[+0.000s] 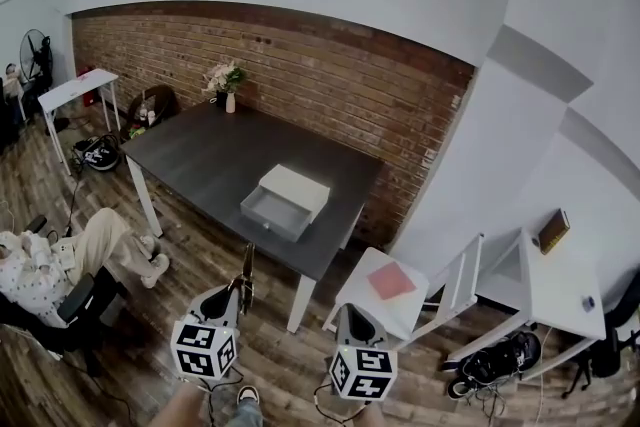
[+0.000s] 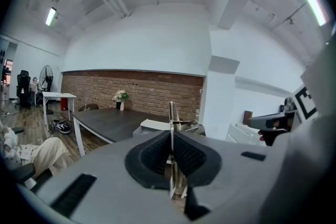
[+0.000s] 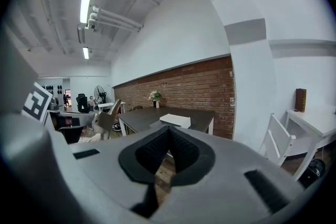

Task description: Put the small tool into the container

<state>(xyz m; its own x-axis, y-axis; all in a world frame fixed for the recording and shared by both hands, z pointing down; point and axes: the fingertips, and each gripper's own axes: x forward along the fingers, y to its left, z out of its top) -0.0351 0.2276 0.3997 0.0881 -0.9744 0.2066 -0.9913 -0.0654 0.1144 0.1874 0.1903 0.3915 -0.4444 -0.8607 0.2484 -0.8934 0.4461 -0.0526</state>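
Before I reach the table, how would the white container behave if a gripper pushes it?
The white container would probably slide rather than tip: it sits low and wide on the dark table. It looks open-topped and thin-walled, so likely light.

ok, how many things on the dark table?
2: a white open-drawer box toward its near end, a flower vase at the far corner. Anything tiny wouldn't show.
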